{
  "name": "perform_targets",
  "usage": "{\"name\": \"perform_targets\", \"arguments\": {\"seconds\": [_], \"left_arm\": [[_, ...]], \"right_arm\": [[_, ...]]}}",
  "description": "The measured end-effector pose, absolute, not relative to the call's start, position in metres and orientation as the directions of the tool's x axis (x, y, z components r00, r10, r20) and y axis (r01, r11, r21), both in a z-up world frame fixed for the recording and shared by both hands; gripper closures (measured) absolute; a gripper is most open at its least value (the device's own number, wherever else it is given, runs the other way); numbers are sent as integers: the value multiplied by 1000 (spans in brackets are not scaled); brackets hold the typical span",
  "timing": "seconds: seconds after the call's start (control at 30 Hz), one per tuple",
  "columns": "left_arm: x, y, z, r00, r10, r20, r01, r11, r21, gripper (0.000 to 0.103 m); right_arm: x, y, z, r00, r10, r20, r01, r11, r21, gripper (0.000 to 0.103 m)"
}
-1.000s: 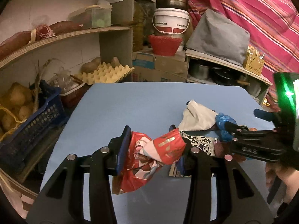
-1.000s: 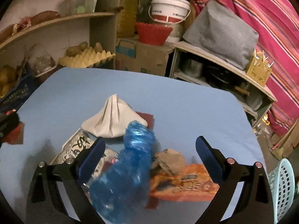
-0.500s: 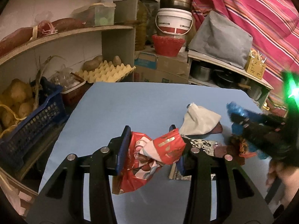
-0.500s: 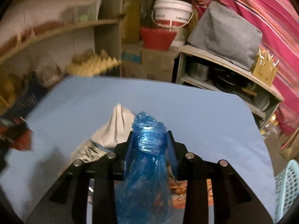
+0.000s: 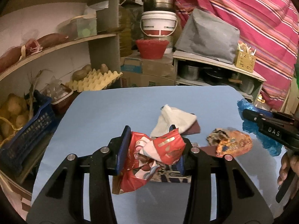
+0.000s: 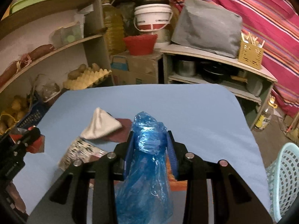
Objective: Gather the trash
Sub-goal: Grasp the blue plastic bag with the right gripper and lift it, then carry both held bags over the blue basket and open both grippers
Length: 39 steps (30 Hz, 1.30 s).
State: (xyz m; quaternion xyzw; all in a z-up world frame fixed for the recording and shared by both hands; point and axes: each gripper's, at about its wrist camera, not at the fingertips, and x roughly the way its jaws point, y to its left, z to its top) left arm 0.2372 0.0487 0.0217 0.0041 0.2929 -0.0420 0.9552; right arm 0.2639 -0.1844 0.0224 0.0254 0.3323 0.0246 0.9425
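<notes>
My left gripper (image 5: 151,143) is shut on a crumpled red snack wrapper (image 5: 149,155), held above the blue table (image 5: 112,108). My right gripper (image 6: 151,145) is shut on a blue plastic bag (image 6: 147,160) that hangs down between its fingers; it also shows at the right edge of the left wrist view (image 5: 261,136). On the table lie a white crumpled paper (image 5: 173,121), an orange wrapper (image 5: 231,143) and a black-and-white printed wrapper (image 6: 82,149).
A light blue mesh basket (image 6: 284,179) stands on the floor right of the table. Shelves with potatoes, an egg tray (image 5: 93,80) and a blue crate (image 5: 28,134) line the left. Boxes, a bucket and pots stand behind the table.
My right gripper closed on the blue bag and lifted it up and to the right, away from the pile. My left gripper kept its hold on the red wrapper.
</notes>
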Motion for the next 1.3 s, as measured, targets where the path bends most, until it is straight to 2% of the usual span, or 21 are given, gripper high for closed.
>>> {"name": "perform_targets", "arguments": {"seconds": [0.3,0.67,1.3], "left_arm": [[219,-1,34,838,-80,-540,113,993,28,62],[200,-79,63,854,-155,-497,190,981,22,61],[194,-240,51,795,-330,-509,389,921,12,60]], "right_arm": [[238,-250,36,793,33,-608,27,996,89,69],[200,-341,48,804,-45,-593,113,991,78,69],[122,-495,41,778,-252,-576,329,944,32,69]]}}
